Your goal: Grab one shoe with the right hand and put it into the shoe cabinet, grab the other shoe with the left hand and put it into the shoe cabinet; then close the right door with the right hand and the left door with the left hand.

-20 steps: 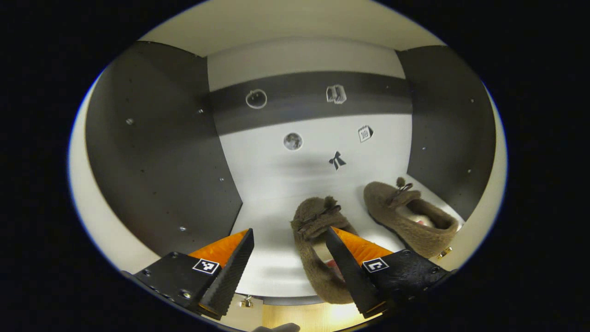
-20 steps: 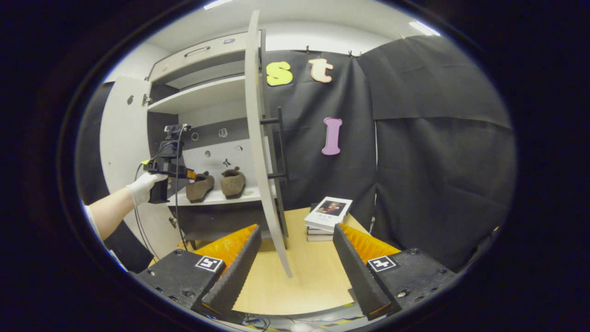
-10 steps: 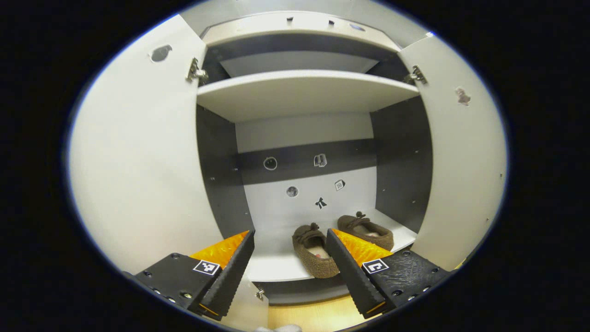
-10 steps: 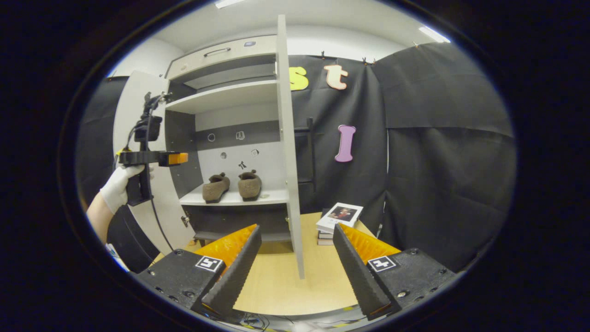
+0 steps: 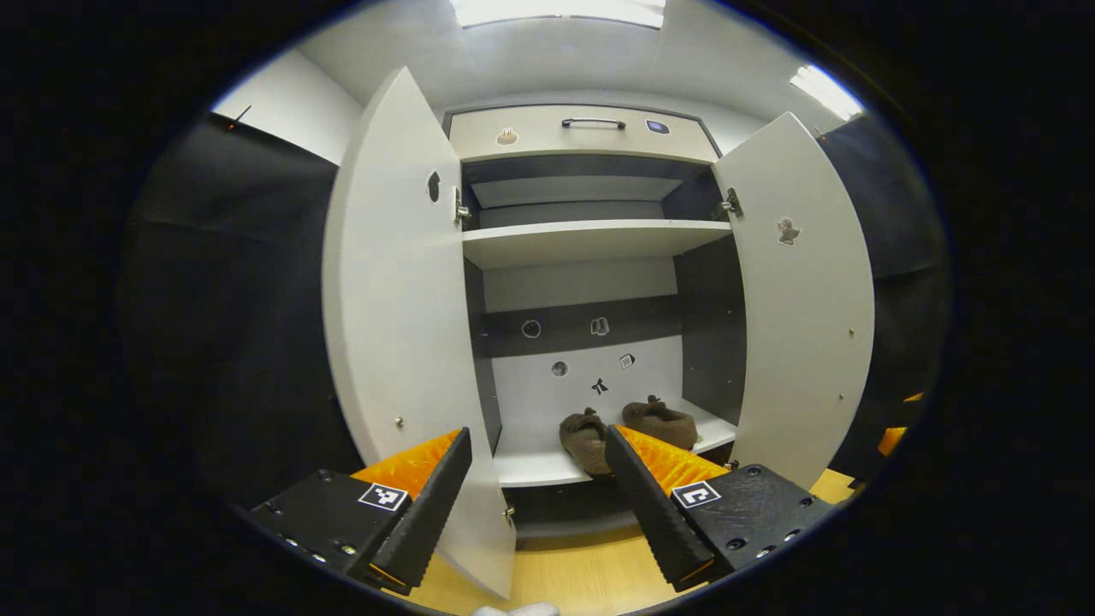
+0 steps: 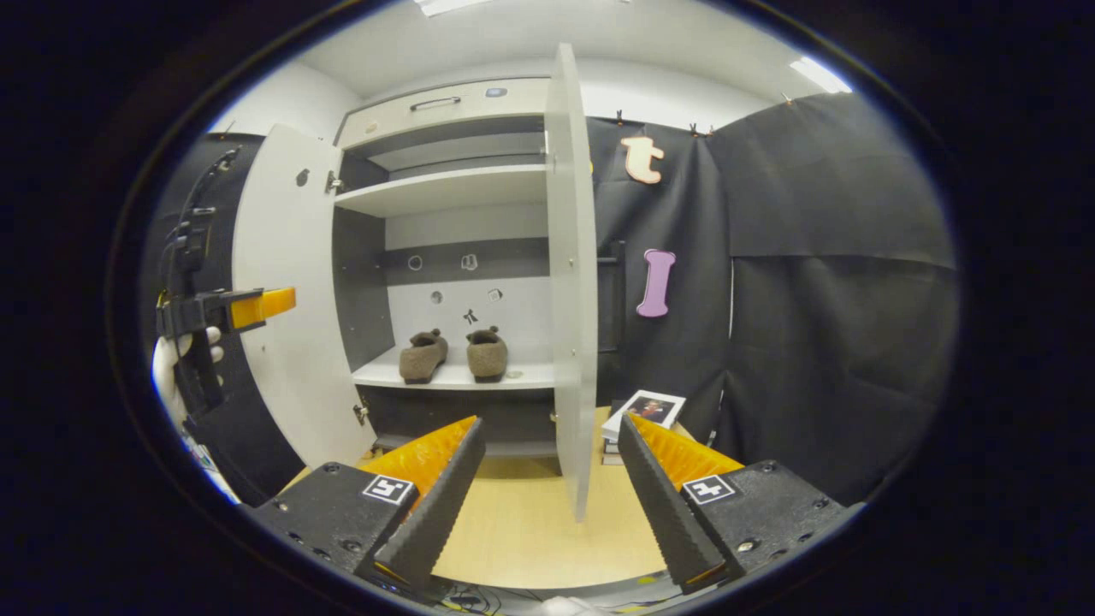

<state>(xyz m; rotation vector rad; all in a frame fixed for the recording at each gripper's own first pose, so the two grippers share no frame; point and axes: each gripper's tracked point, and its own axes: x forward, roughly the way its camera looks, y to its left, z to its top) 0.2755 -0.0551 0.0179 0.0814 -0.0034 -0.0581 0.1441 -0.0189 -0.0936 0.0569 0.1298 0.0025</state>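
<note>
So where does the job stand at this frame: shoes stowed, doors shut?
Done: both shoes sit side by side on the cabinet's lower shelf. In hand: nothing; the left gripper and right gripper are open and empty, off the cabinet. Left: both doors. The right door stands wide open ahead of the right gripper, and the left door is open too.

probably a staged recording booth: black cloth wall (image 6: 838, 282), lone shoe cabinet (image 6: 445, 188), wooden floor (image 6: 530, 530)
</note>
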